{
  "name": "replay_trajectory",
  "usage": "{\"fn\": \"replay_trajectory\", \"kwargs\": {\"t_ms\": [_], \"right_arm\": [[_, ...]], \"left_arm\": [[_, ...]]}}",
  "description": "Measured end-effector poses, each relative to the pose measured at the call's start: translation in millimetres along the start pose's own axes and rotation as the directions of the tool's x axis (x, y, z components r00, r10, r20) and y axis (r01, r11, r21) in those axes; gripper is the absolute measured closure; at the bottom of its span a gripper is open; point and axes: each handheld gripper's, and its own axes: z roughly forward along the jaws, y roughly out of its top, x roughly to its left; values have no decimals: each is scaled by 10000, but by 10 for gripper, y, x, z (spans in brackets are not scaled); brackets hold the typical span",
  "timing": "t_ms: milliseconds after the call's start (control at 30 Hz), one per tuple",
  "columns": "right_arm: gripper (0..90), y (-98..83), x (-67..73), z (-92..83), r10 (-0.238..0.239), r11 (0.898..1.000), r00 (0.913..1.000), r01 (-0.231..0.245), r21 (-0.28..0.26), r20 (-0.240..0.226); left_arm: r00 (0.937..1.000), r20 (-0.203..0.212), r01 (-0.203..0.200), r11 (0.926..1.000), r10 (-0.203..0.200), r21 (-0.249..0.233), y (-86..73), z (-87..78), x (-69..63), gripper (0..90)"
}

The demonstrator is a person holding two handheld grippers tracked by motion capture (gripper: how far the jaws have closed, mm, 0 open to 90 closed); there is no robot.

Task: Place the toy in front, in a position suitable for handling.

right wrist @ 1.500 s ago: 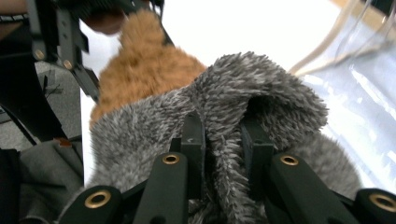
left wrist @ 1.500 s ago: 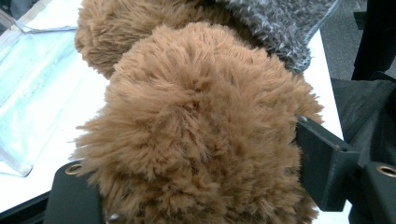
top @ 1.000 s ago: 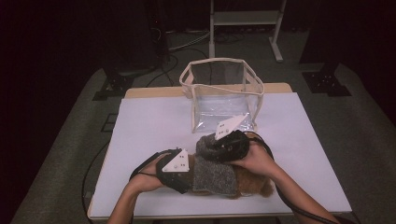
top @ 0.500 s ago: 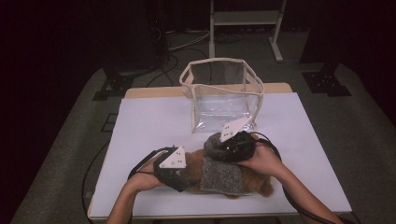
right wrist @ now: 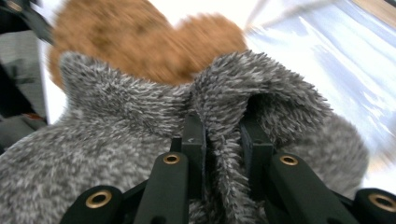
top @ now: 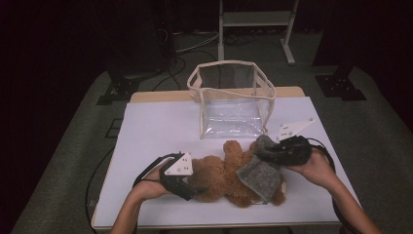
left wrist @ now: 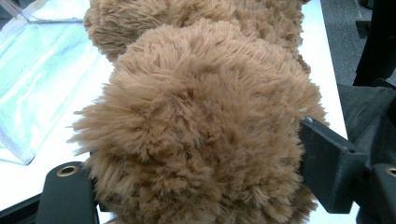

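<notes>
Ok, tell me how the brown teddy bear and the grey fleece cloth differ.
The teddy bear is brown, plump and lies on the table; the grey cloth is thin, speckled and draped over the bear. The left gripper straddles the bear's bulk, while the right gripper pinches a fold of cloth. Both are fuzzy.

My count on the table: four kinds, five items.

I see one brown teddy bear [top: 221, 178], one grey fleece cloth [top: 260, 178] at its 3 o'clock, one clear plastic bag [top: 234, 105] at 12 o'clock, and two grippers, left gripper [top: 192, 191] and right gripper [top: 265, 152].
</notes>
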Motion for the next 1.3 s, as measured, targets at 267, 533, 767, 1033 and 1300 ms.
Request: {"fn": "replay_trajectory", "kwargs": {"t_ms": [267, 533, 767, 1033, 1300], "right_arm": [[744, -57, 24, -69, 89, 10000, 9999, -89, 17, 122], [744, 593, 405, 351, -1575, 9873, 9833, 1547, -370, -913], [744, 875, 560, 769, -2263, 9727, 9662, 2307, 233, -1233], [756, 560, 352, 741, -1448, 9855, 9795, 1554, 683, -1399], [763, 404, 265, 721, -1111, 9934, 9840, 1140, 135, -1392]], "left_arm": [[9996, -64, -281, 9995, 282, 171, 51, 28, -26, 227], [9991, -112, -401, 9991, 402, 150, 64, 45, -24, 231], [9972, -294, -678, 9974, 686, 256, 103, 90, -63, 231], [9991, -333, -265, 9996, 261, -127, 63, 77, -19, 196], [9976, -538, 388, 9965, -428, -745, -163, -74, 72, 151]]}}
